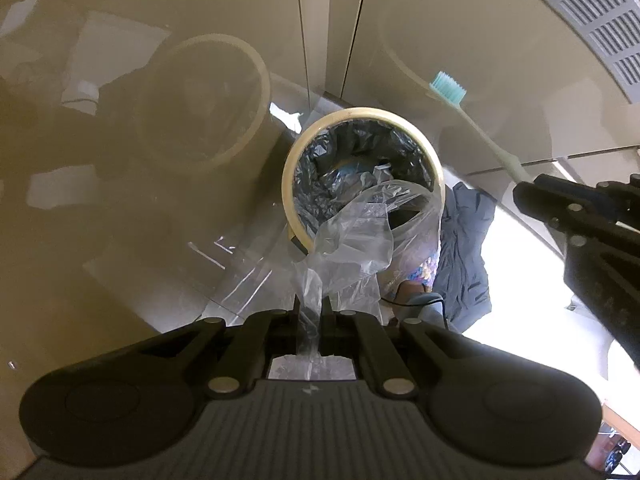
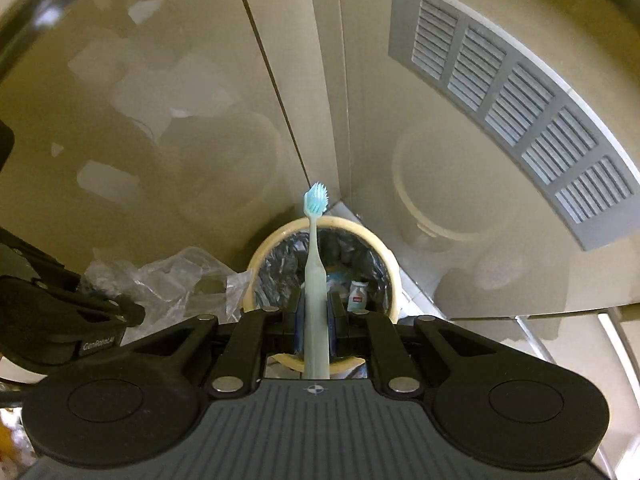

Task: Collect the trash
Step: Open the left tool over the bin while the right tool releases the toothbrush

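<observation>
Left wrist view: the left gripper (image 1: 310, 312) has its black fingers pressed together on a strip of clear plastic bag (image 1: 360, 232). The film is thin, crinkled and glossy, and it balloons out past the fingertips over the near rim of the bin (image 1: 294, 160). The bin is round, with a smooth cream rim and a wrinkled black liner (image 1: 320, 152) inside. It stands in a corner of glossy beige panels (image 1: 160, 120) that mirror its rim. At the right edge the right gripper (image 1: 524, 188) reaches in, pinching the toothbrush (image 1: 472, 124). The brush's long axis slants up and left, away from those fingers, and ends in pale teal bristles.

Right wrist view: the right gripper (image 2: 316, 312) has its fingers clamped on the toothbrush (image 2: 314, 264) handle, which is smooth, pale grey-green and slender. The brush lies straight along the fingers. Its teal bristle head points away from the camera, over the far rim of the bin (image 2: 384, 256). A small tube (image 2: 357, 294) lies inside the liner (image 2: 276, 264). To the left, the crumpled clear bag (image 2: 168, 280) hangs by the left gripper (image 2: 136, 314). A grey slatted vent (image 2: 520, 116) sits in the right panel.
</observation>
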`<state>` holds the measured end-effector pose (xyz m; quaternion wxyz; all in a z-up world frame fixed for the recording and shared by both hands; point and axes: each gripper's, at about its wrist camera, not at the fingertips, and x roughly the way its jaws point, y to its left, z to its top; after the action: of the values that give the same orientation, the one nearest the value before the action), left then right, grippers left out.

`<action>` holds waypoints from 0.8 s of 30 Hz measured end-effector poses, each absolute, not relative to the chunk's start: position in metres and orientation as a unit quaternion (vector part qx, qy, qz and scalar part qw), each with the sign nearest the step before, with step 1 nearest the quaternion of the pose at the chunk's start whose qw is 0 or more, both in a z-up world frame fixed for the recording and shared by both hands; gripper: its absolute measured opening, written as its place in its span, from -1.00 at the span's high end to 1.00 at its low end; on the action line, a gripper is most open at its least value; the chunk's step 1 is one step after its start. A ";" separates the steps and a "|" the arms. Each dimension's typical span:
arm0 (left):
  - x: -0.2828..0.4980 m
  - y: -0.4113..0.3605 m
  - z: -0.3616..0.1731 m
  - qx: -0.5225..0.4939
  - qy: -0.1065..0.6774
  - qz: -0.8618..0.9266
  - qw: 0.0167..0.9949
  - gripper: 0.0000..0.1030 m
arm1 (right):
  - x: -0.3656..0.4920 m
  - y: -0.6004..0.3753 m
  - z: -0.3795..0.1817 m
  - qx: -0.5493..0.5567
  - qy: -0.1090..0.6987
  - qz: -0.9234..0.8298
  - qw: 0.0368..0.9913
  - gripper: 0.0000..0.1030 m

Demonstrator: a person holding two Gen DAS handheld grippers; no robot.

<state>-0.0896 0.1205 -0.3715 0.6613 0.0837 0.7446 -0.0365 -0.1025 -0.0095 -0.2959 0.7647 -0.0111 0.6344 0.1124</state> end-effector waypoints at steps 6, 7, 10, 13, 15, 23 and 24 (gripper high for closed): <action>-0.081 0.113 -0.405 0.079 0.756 -0.030 0.649 0.94 | -0.093 -0.003 -0.331 -0.016 0.650 0.112 0.751 0.74; -0.080 0.114 -0.411 0.079 0.758 -0.029 0.647 0.94 | -0.092 -0.002 -0.337 -0.017 0.653 0.113 0.748 0.74; -0.078 0.111 -0.426 0.089 0.762 -0.024 0.641 0.94 | -0.090 -0.002 -0.353 -0.019 0.661 0.114 0.741 0.74; -0.078 0.110 -0.438 0.096 0.766 -0.022 0.635 0.94 | -0.089 -0.006 -0.365 -0.018 0.666 0.114 0.737 0.74; -0.078 0.110 -0.443 0.095 0.770 -0.018 0.630 0.94 | -0.087 -0.006 -0.370 -0.018 0.669 0.113 0.734 0.74; -0.071 0.108 -0.459 0.109 0.773 -0.018 0.625 0.77 | -0.077 -0.009 -0.384 -0.011 0.679 0.106 0.727 0.74; -0.069 0.108 -0.460 0.111 0.773 -0.015 0.624 0.53 | -0.076 -0.009 -0.386 -0.010 0.678 0.107 0.728 0.73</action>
<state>-0.0692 0.1080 -0.4605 0.6239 0.1109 0.7735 -0.0148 -0.0762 -0.0094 -0.3855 0.7277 -0.0104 0.6775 0.1066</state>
